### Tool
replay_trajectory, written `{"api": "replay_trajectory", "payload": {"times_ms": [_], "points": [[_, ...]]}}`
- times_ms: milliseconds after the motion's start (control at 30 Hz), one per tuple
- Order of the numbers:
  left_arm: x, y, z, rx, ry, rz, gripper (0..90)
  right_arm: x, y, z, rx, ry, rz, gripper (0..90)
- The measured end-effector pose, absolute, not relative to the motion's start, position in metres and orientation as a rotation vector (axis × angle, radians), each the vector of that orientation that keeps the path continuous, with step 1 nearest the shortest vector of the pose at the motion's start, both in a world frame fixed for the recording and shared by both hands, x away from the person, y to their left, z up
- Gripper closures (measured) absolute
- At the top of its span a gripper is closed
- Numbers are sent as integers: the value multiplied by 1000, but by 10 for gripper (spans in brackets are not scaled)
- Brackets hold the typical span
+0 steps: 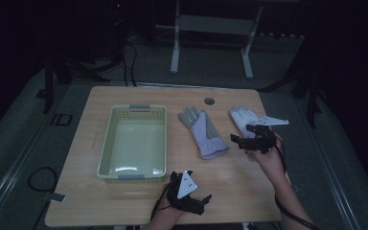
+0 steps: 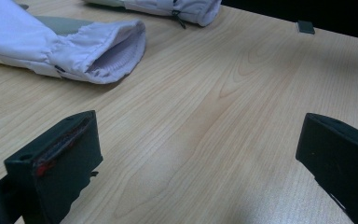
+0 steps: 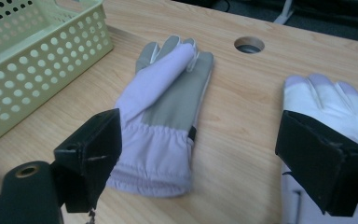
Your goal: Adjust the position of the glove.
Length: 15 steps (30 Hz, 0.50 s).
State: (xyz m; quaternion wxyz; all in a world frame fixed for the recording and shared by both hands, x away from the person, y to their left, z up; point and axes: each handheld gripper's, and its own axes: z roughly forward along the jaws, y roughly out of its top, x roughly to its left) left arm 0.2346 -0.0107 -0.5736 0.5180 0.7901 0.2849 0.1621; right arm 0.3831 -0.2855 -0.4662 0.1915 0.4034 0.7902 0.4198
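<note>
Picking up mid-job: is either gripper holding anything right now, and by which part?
Nothing is held. The left gripper is open over bare table; the right gripper is open above the two gloves, touching neither.

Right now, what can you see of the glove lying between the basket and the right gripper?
The middle glove lies flat on the wooden table, fingers pointing away from the person, cuff nearest. It looks like lilac fabric with grey panels; the cuff is gathered and open, showing a ribbed lining. Its thumb folds across the grey area. Nothing grips it; it lies apart from the basket.
</note>
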Motion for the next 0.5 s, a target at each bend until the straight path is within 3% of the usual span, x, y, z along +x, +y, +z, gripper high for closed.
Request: {"api": "replay_trajectory", "payload": {"times_ms": [500], "points": [[235, -10, -574, 1895, 681, 387, 0, 415, -249, -483, 1092, 2286, 1198, 215]]}}
